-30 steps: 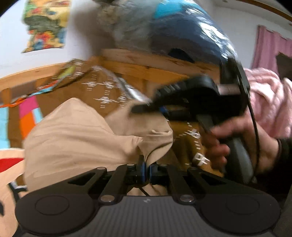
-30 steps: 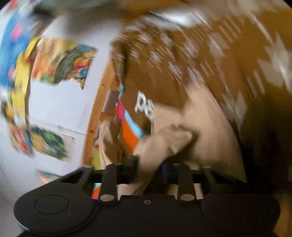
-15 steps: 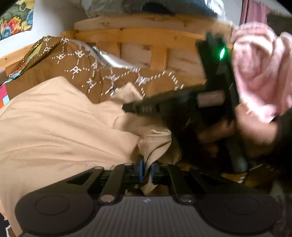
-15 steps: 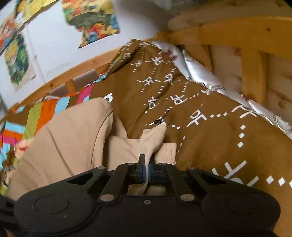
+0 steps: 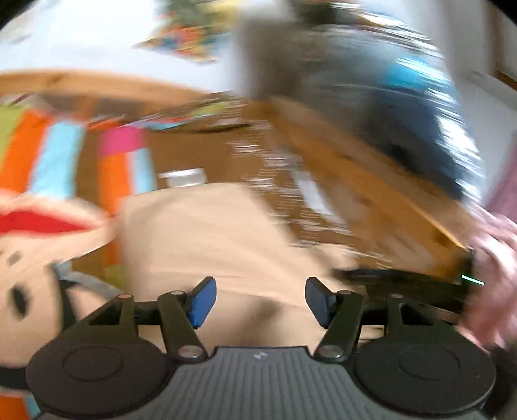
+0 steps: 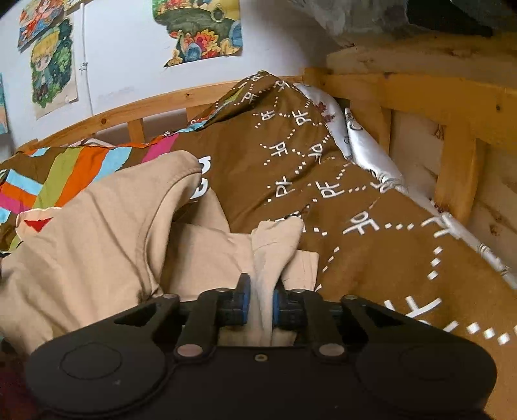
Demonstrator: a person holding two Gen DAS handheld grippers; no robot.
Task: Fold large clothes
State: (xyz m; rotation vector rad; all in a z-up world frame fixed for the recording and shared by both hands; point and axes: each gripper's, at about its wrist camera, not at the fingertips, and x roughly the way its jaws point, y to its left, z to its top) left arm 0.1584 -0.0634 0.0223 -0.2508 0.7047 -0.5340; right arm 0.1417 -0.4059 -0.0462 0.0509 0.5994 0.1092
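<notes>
A large beige garment [image 6: 97, 245] lies bunched on the bed. An upright fold [image 6: 274, 245] of it stands between the blue pads of my right gripper [image 6: 261, 303]. Those jaws are opening, but the pads still touch the cloth on both sides. In the blurred left wrist view, my left gripper [image 5: 258, 300] hovers just over the beige garment [image 5: 210, 232]. Its jaws are opening wide and nothing is between its blue pads [image 5: 202, 300]. The black right gripper [image 5: 404, 284] shows low at the right of that view.
A brown quilt [image 6: 371, 258] with white markings and a coloured striped part [image 6: 80, 168] covers the bed. A wooden bed frame [image 6: 420, 93] and a silver pillow [image 6: 365, 152] close off the right. Posters [image 6: 200, 29] hang on the wall. Pink fabric [image 5: 497, 245] is far right.
My left gripper has let go of the beige cloth, opened and swung sideways, blurring its view. My right gripper's jaws have parted slightly around the fold.
</notes>
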